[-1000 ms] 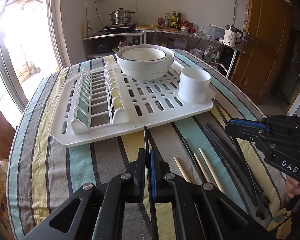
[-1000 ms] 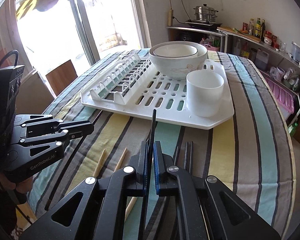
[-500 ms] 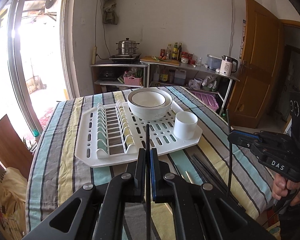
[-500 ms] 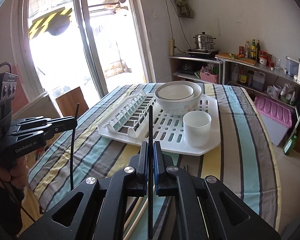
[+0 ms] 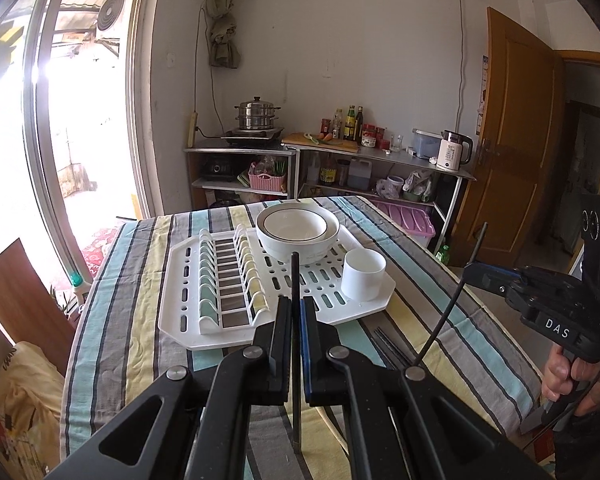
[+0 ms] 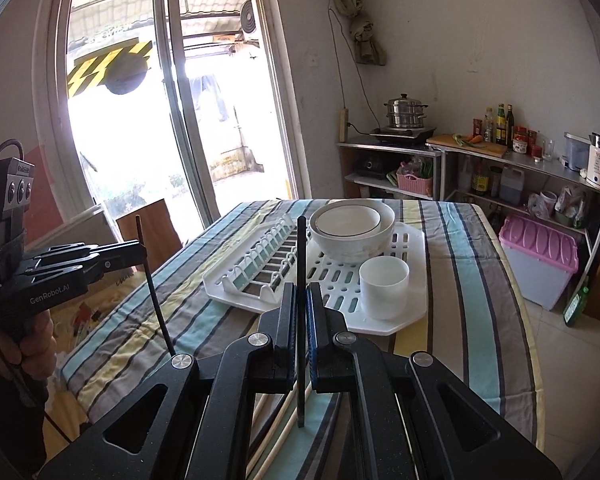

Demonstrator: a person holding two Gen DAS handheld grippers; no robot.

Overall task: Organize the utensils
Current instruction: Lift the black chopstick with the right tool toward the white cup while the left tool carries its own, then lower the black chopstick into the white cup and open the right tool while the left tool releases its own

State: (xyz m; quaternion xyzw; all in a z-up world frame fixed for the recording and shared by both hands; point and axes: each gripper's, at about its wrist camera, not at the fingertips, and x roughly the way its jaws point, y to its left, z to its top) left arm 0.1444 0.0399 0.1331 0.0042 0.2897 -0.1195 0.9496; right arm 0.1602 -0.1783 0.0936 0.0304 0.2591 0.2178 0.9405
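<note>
Two black chopsticks, each clamped upright between the closed jaws of our left tool [image 5: 295, 312] and right tool [image 6: 301, 300] above the table [image 5: 140, 320], seem light, stiff and slick, best pinched mid-shaft before dropping into the white cup [image 5: 363, 274].

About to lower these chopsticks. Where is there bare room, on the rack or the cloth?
Free: the slotted flat of the rack in front of the bowls, left of the cup; the striped cloth left of the rack. Crowded: loose chopsticks near the tools.

Both wrist views look down, seemingly from above, sharing the drying rack [image 5: 204, 320].
</note>
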